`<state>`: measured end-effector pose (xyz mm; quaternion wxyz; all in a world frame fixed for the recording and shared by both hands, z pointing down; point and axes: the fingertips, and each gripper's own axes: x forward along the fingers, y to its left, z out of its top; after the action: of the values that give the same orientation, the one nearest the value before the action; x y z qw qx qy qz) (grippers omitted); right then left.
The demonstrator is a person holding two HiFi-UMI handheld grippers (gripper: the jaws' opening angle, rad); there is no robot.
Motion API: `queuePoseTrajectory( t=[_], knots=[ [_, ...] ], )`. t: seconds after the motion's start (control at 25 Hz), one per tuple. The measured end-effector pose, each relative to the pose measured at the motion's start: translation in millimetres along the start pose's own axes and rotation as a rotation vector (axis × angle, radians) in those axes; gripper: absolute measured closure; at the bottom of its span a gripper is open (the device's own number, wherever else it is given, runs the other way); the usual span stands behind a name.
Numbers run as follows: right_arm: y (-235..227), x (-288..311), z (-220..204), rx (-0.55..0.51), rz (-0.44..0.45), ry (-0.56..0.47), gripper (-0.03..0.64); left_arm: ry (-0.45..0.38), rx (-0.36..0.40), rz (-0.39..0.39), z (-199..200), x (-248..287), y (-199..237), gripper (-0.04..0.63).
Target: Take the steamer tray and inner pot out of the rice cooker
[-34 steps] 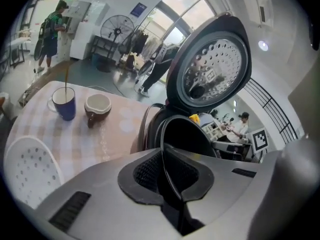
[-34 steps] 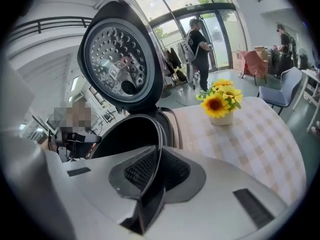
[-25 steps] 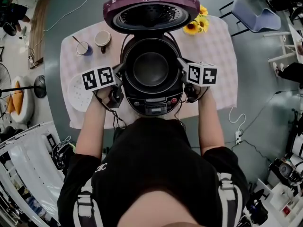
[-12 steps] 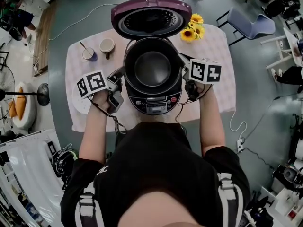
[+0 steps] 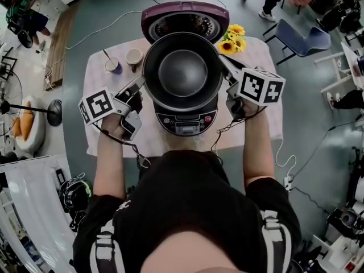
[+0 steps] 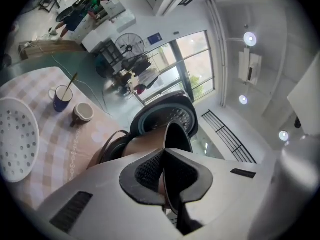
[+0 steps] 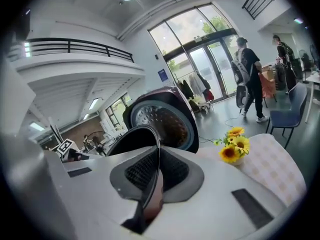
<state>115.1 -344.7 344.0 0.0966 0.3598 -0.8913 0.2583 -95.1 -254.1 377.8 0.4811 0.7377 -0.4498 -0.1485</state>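
The dark inner pot [image 5: 183,70] hangs above the rice cooker [image 5: 187,118], clear of its body, with the purple lid [image 5: 185,19] standing open behind. My left gripper [image 5: 141,85] is shut on the pot's left rim and my right gripper [image 5: 223,68] is shut on its right rim. In the left gripper view the thin rim [image 6: 172,134] runs between the pads of that gripper [image 6: 164,176]. The right gripper view shows the same: rim [image 7: 137,136] pinched in that gripper [image 7: 150,176]. The white perforated steamer tray [image 6: 17,139] lies on the table at the left.
A blue mug with a spoon [image 5: 112,65] and a beige cup [image 5: 135,56] stand on the checked tablecloth [image 5: 259,124] at back left. Sunflowers [image 5: 233,38] sit at back right. A blue chair [image 5: 301,36] and a walking person [image 7: 248,79] are beyond the table.
Both grippers have risen together with the inner pot, which has come up out of the cooker body and now looks larger in the head view.
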Motion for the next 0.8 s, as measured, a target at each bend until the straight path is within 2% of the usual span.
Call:
queuePoseTrajectory(
  t=[0.12,0.2,0.48,0.6,0.8],
  knots=[
    [34.5,-3.3,3.1,-0.003,0.048,-0.016,0.597,-0.085,-0.021,-0.087,5.9,-37.6,-26.0,0.588],
    [47.1,0.4,6.0,-0.005,0.088,-0.014,0.597,-0.149,-0.037,-0.112,11.6,-53.6,-39.0,0.588],
    [57.4,31.5,26.1,-0.028,0.292,0.031,0.597,-0.323,-0.015,0.019,22.6,-72.3,-45.7,0.588],
    [96.8,43.1,16.9,-0.058,0.381,0.060,0.598,-0.396,-0.017,0.074,15.9,-115.3,-38.9,0.588],
    [177.1,70.0,-36.6,-0.102,0.470,0.148,0.598,-0.485,-0.055,0.142,-5.2,-203.1,-2.4,0.588]
  ],
)
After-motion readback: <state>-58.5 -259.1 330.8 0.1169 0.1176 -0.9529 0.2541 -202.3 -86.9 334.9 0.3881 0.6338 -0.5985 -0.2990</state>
